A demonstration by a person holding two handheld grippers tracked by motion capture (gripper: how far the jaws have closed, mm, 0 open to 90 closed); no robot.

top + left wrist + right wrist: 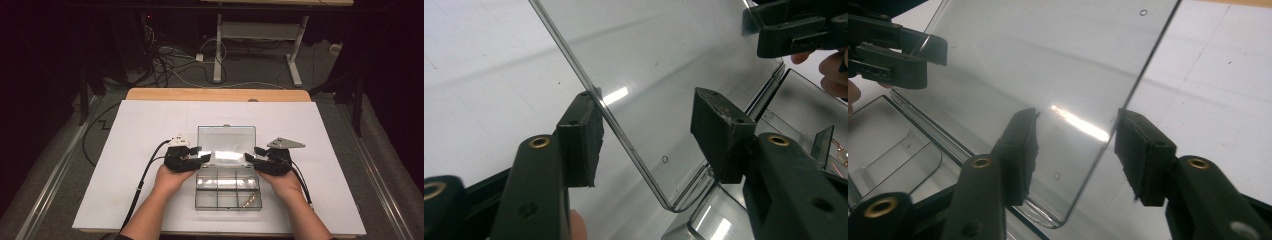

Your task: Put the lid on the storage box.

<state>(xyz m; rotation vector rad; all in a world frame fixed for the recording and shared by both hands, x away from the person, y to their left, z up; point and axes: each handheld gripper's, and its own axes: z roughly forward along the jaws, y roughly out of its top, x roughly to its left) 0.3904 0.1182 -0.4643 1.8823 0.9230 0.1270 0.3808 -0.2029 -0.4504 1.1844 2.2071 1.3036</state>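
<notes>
Hands near bottom edge of worktop point(125, 150). Clear box point(227, 192) on worktop, lid point(226, 145) tilted up behind it. Left tongs point(202, 154) and right tongs point(251, 154) half spread around lid's side edges, not pinching. Lid light, stiff, slippery, thin; might crack. Grip side edges, gently.

No legible text, label, brand, number or sign anywhere: not on the clear box lid point(226, 139), nor on the white table sheet point(140, 125).
</notes>
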